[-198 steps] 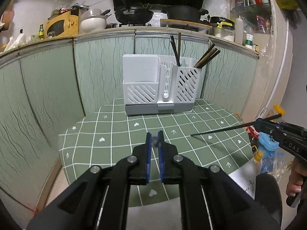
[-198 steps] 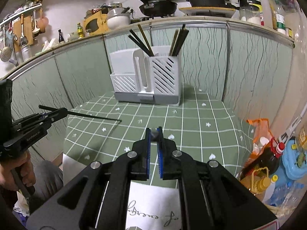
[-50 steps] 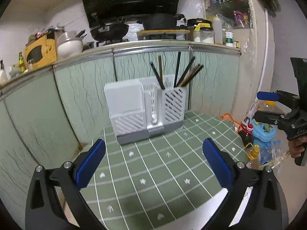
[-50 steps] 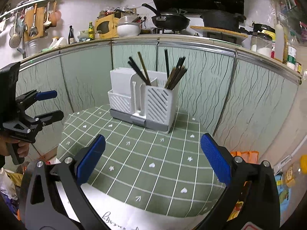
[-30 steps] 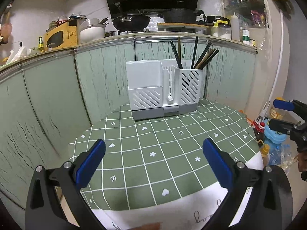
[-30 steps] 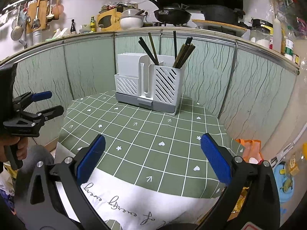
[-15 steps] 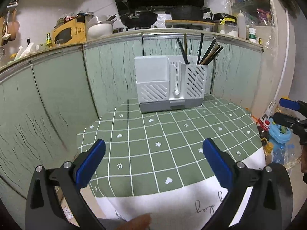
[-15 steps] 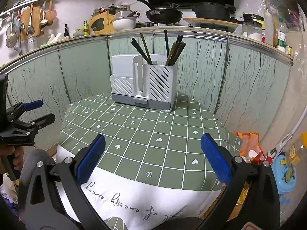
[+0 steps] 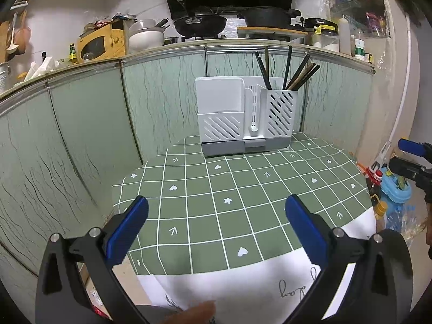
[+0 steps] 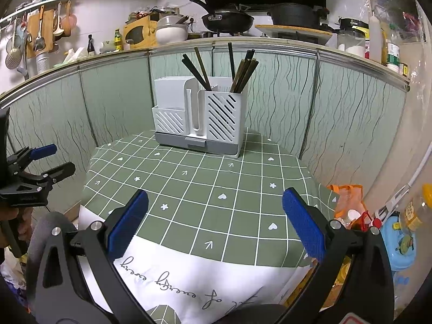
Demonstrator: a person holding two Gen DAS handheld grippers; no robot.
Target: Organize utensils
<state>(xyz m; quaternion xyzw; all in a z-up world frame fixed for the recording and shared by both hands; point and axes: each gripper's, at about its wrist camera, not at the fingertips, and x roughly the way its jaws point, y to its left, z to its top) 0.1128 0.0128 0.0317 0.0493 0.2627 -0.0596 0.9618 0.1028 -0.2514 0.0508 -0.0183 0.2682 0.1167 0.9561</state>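
At the back of the green checked tablecloth [image 9: 243, 189] stands a white slotted plastic utensil rack on a grey base [image 9: 245, 116], against the pale green cabinet panels [image 9: 94, 124]. Its left section is a tall, flat-fronted pocket above a lower slotted bin; nothing shows above either rim. The middle is a narrow upright slot, which looks bare. The right-hand slotted bin holds the dark chopsticks [image 9: 290, 73] (black ones and brown ones mixed, an exact count cannot be told), standing on end and fanning outward above the rim, some leaning left, most leaning right.

The left gripper [image 9: 216, 218] hovers over the near edge of the table, its blue-padded fingers [image 9: 127, 226] spread wide with only cloth between them, gripping and touching nothing. The right gripper [image 10: 216, 216] hangs likewise above the near side, blue pads [image 10: 303, 224] fully apart and empty, well short of the rack. Each appears in the other's view at the frame edge, jaws parted there too. The white lettered hem of the cloth [image 10: 189, 278] drapes over the table's front.
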